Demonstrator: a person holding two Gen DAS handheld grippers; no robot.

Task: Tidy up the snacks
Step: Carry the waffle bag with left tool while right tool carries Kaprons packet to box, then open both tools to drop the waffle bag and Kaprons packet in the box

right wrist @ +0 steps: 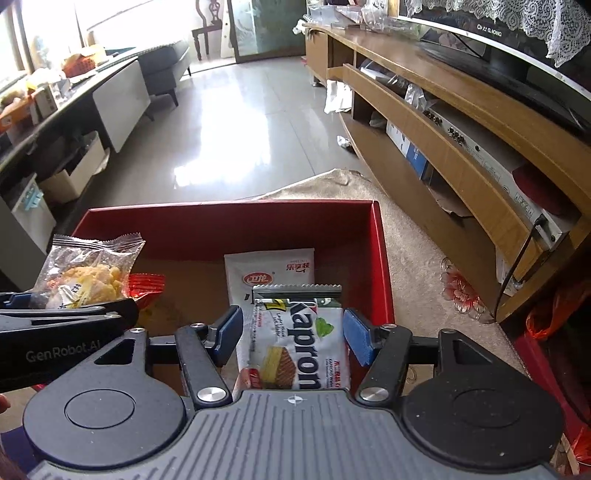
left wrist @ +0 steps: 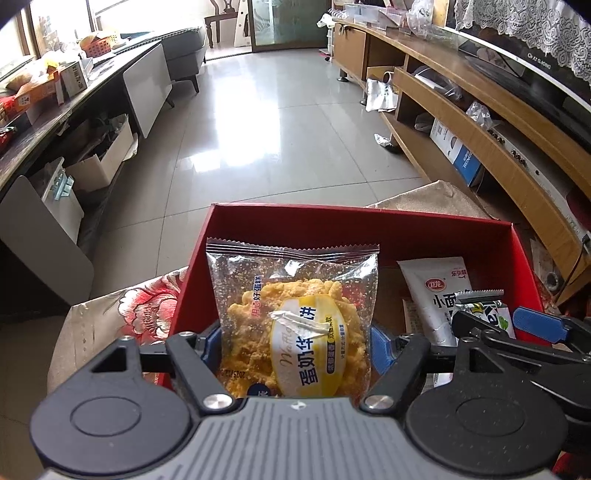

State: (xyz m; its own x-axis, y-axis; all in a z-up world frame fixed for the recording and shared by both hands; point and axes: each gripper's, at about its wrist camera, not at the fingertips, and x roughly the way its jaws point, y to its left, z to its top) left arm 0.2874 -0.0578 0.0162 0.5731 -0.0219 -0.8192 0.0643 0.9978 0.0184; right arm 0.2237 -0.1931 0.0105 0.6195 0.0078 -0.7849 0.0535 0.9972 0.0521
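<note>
Bright daylight from windows [left wrist: 55,22] at upper left, blown out to white. Strong glare on the glossy floor tiles [left wrist: 236,122] mid-frame. Sharp in the centre, softer toward the rim; heavy fisheye bending at edges, dark vignette in corners. Soft shadows lower left.

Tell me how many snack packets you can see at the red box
4: waffle cookie packet between the left hand-held gripper pads; Kapron wafer packet at the right hand-held gripper; white packet and orange packet inside the box. More may be hidden.
</note>
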